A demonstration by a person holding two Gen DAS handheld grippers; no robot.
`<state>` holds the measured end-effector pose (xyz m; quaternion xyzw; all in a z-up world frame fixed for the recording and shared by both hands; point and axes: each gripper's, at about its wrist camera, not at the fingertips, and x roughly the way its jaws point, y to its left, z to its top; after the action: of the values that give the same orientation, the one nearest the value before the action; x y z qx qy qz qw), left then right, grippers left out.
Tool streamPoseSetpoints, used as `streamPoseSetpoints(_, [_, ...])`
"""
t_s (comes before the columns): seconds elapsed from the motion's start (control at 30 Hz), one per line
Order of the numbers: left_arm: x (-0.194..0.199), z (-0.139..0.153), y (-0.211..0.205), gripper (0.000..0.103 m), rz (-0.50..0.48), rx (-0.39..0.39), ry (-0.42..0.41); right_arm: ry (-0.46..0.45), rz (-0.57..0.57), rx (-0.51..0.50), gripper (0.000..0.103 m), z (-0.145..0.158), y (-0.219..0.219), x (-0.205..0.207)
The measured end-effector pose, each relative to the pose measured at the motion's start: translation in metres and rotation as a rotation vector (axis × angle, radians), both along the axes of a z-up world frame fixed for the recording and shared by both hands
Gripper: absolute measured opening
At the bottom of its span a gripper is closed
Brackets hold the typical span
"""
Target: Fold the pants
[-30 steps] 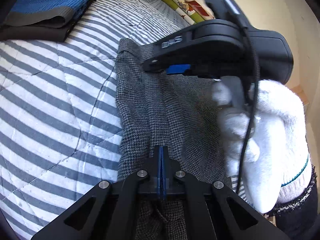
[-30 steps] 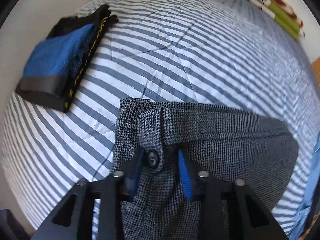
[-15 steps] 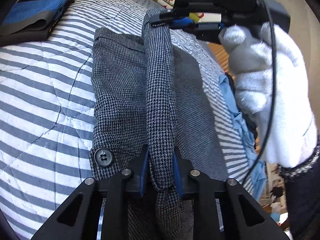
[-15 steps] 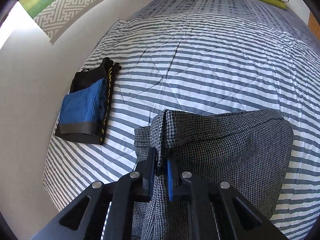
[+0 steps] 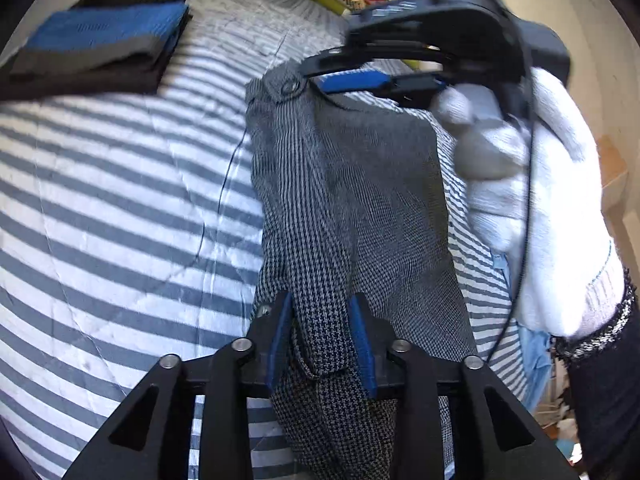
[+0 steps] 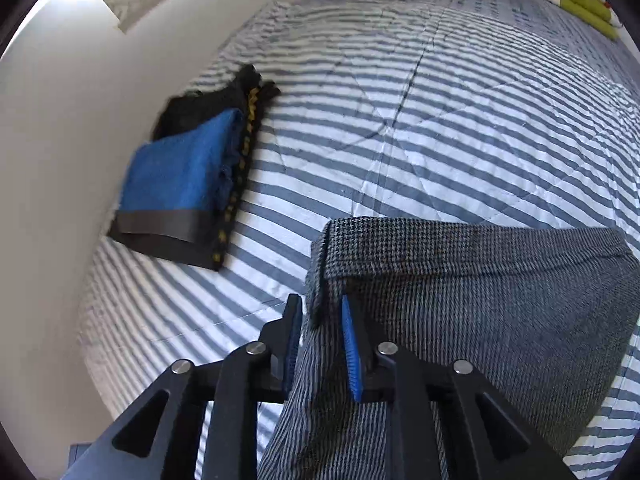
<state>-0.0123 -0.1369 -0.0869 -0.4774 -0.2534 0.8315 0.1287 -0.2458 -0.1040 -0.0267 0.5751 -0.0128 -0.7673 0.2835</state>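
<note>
Opening up at the bottom of the frame, the left gripper (image 5: 320, 336) has its jaws parted around a ridge of the houndstooth pants (image 5: 360, 200), pads barely touching cloth. Upper right, a white-gloved hand (image 5: 532, 200) angles the right gripper (image 6: 320, 344) downward, likewise just widened, loosely straddling the waistband on the striped bed (image 6: 440, 120).

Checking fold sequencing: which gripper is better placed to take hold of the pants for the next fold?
Probably right. Both grippers' jaws have just been opening. The right gripper brackets the waistband corner of the pants, a free edge to lift; the left gripper straddles a ridge mid-fabric.
</note>
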Motion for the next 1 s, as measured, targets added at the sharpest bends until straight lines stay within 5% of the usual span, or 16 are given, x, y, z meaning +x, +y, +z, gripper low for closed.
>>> streamPoseSetpoints(0.07, [0.007, 0.008, -0.001, 0.052, 0.029, -0.025, 0.023, 0.036, -0.022, -0.07, 0.031, 0.023, 0.032, 0.011])
streamPoseSetpoints(0.27, [-0.02, 0.027, -0.009, 0.053, 0.04, -0.096, 0.115, 0.165, -0.114, -0.086, 0.031, 0.052, 0.138, 0.075])
streamPoseSetpoints(0.43, [-0.036, 0.019, 0.026, 0.045, -0.026, -0.214, 0.057, 0.078, -0.158, -0.044, 0.031, 0.006, 0.187, 0.125])
streamPoseSetpoints(0.53, [-0.049, -0.005, 0.024, 0.024, -0.003, -0.302, 0.006, -0.002, -0.159, -0.032, 0.032, -0.027, 0.192, 0.158])
streamPoseSetpoints(0.6, [-0.057, -0.013, 0.014, 0.024, 0.01, -0.253, 0.006, -0.071, -0.092, 0.013, 0.032, -0.053, 0.185, 0.185])
streamPoseSetpoints(0.73, [-0.046, -0.001, 0.002, 0.025, 0.032, -0.229, 0.018, 0.006, -0.025, 0.052, 0.032, -0.044, 0.186, 0.207])
streamPoseSetpoints(0.77, [-0.043, 0.002, -0.001, 0.028, 0.045, -0.22, 0.02, -0.001, -0.039, 0.017, 0.032, -0.036, 0.192, 0.201])
streamPoseSetpoints(0.83, [-0.038, 0.009, -0.006, 0.058, 0.079, -0.215, 0.034, 0.035, -0.07, 0.002, 0.033, -0.023, 0.2, 0.19])
streamPoseSetpoints(0.9, [-0.035, 0.014, -0.011, 0.075, 0.095, -0.186, 0.036, 0.094, -0.096, 0.026, 0.042, -0.015, 0.206, 0.174])
streamPoseSetpoints(1.0, [-0.039, 0.013, -0.015, 0.081, 0.084, -0.129, 0.014, 0.076, -0.118, -0.03, 0.051, -0.022, 0.213, 0.147])
